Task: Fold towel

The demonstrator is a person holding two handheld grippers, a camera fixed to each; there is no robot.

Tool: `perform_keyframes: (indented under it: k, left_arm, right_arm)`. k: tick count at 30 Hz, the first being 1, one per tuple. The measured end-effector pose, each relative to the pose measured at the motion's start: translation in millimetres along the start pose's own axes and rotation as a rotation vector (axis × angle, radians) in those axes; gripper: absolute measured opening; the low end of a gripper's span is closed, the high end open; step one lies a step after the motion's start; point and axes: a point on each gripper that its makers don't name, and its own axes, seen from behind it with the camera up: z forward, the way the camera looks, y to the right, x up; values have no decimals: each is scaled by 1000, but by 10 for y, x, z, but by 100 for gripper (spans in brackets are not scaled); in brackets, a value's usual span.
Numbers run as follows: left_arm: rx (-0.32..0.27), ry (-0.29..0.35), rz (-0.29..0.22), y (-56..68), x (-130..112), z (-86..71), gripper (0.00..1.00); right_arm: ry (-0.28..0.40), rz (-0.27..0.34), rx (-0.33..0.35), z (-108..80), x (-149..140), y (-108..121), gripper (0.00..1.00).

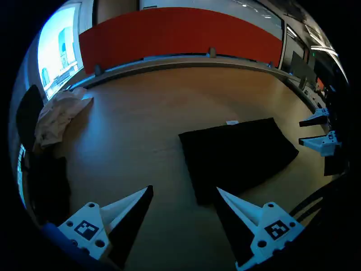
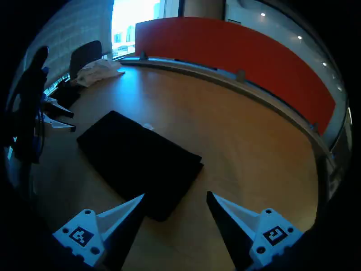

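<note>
A black towel [image 1: 239,153] lies flat and folded on the wooden table [image 1: 149,117]; in the right gripper view the black towel [image 2: 140,160] sits just ahead of the fingers. My left gripper [image 1: 185,192] is open above the table, its right fingertip over the towel's near corner. My right gripper [image 2: 176,198] is open too, hovering over the towel's near edge with nothing held. The right gripper [image 1: 316,131] shows at the far right of the left gripper view, beyond the towel. The left gripper [image 2: 58,118] appears at the left of the right gripper view.
A crumpled white cloth [image 1: 58,113] lies at the table's far left corner, also seen as the white cloth [image 2: 97,70]. A red partition [image 1: 180,34] runs along the table's back edge. A dark chair [image 2: 85,54] stands by the window.
</note>
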Motion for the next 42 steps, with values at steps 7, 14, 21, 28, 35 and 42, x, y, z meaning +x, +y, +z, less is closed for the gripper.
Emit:
perform_keyframes:
  k: [7,14,21,28,35,42]
  left_arm:
    - [17,2,-27,-52,-89,-93,93]
    - [29,5,-38,-82,-151,-180,93]
    - [37,2,-54,-96,-247,-267,93]
    - [43,-3,-64,-87,-338,-339,93]
    - [45,-13,-70,-79,-430,-388,93]
    - [52,-17,-76,-116,-494,-454,93]
  right_arm:
    - [-8,-37,46,12,-7,-79,96]
    - [-21,-67,66,27,-48,-127,96]
    - [-45,-88,82,54,-172,-201,96]
    - [-71,-99,96,70,-320,-258,96]
    - [-88,-107,100,71,-399,-239,90]
    - [-102,-122,121,63,-441,-248,73]
